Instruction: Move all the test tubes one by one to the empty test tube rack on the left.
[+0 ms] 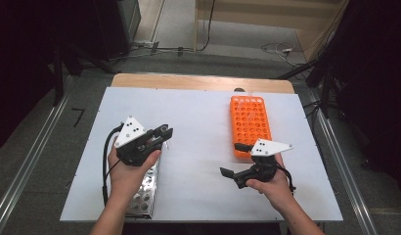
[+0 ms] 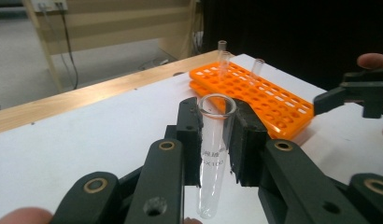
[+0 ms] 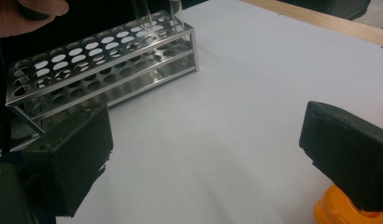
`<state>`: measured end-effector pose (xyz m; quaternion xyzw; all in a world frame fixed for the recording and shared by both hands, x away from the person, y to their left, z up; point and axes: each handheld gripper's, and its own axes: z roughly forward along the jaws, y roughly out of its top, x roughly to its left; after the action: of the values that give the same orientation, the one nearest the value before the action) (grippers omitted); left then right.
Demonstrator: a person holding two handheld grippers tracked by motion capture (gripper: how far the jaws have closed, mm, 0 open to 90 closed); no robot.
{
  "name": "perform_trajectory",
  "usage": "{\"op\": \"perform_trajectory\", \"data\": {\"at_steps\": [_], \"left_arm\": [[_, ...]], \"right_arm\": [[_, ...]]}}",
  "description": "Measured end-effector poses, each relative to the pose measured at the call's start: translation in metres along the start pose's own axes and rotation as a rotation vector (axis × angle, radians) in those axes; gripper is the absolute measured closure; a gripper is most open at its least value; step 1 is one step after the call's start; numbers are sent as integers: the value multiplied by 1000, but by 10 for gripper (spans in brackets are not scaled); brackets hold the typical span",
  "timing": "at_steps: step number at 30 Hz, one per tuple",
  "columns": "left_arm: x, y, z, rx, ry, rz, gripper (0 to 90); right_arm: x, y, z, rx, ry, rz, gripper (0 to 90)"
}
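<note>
My left gripper (image 1: 163, 135) (image 2: 218, 140) is shut on a clear glass test tube (image 2: 213, 154), held upright between its pads above the white table. It hovers over the far end of a metal tube rack (image 1: 144, 190) (image 3: 101, 65) at the front left. An orange tube rack (image 1: 250, 125) (image 2: 255, 95) lies at the right, with a few glass tubes (image 2: 256, 70) standing at its far end. My right gripper (image 1: 233, 160) (image 3: 203, 154) is open with nothing between its pads, just in front of the orange rack's near end.
The white table top (image 1: 198, 122) has a wooden strip along its far edge. Metal rails run along the floor on both sides. Cables lie on the floor beyond the table.
</note>
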<state>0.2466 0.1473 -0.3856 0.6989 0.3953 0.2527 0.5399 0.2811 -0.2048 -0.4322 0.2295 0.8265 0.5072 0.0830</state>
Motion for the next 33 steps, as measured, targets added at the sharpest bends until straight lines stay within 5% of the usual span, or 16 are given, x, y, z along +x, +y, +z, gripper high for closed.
{"op": "perform_trajectory", "data": {"at_steps": [23, 33], "left_arm": [[37, -29, 9, 5, 159, -32, 763], [39, -36, 19, 68, 157, -40, 762]], "right_arm": [[-3, -5, -2, -11, -13, -5, 22], [-5, -6, -3, -13, -18, -3, 22]]}}
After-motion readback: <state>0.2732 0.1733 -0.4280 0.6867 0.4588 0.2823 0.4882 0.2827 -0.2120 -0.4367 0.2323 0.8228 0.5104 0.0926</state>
